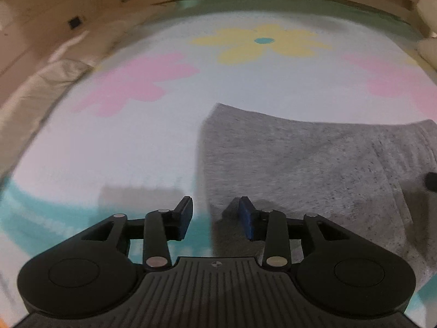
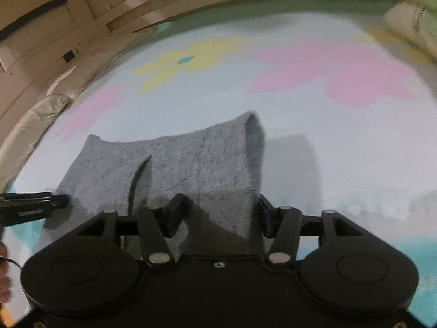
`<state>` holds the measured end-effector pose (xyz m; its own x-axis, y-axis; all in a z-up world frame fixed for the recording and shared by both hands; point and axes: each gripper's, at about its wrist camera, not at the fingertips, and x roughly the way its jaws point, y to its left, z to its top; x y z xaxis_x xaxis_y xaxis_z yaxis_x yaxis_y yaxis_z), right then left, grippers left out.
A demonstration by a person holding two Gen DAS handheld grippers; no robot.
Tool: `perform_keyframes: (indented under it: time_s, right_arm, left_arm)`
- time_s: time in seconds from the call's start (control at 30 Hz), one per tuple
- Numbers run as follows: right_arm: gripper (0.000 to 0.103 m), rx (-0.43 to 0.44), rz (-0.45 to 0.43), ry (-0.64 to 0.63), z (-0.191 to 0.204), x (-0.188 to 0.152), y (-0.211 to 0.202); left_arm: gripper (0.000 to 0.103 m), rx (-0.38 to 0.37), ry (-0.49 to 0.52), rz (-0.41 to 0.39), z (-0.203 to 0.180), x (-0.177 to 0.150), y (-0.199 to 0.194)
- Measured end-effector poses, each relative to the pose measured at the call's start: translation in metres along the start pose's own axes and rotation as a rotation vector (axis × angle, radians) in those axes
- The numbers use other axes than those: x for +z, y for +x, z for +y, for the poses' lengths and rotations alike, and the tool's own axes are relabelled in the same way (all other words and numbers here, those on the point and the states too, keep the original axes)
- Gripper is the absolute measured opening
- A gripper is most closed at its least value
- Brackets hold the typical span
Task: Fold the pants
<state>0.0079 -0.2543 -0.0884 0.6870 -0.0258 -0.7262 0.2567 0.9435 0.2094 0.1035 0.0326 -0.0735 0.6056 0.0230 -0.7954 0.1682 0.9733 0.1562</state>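
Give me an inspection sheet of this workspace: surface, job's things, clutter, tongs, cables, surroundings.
Surface: pale floral mat with pink and yellow flowers and a teal border.
Job's things: grey pants lying folded and flat on the mat; a dark slit shows in the cloth.
Clutter: nothing seen on the mat beyond the pants.
Tongs: left tongs open over the pants' left edge, nothing between the pads; right tongs open, with the near edge of the pants between the fingers, pads not pressing.
Cables: a thin dark cord at the right view's left edge, beside a hand.
Surroundings: beige wall with a small dark socket; pale bedding at the far right.
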Motion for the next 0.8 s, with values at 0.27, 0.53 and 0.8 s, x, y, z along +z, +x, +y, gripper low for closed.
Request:
perform_keyframes:
  time_s: [0.27,0.53,0.8]
  right_arm:
    - [0.079,-0.135,-0.134,-0.067,0.022,0.005,-0.072]
    - [0.093,-0.112,-0.164,-0.120,0.061,-0.002,-0.134]
    - [0.102,-0.151,-0.174,-0.207,0.090,-0.025,-0.161]
  left_arm:
    - [0.051,0.046,-0.068,-0.056,0.023,0.004,-0.057]
    - [0.064,-0.021,-0.036,-0.128,0.023,-0.015,-0.114]
    - [0.064,-0.006,-0.053,-0.138,0.018,-0.038,-0.133]
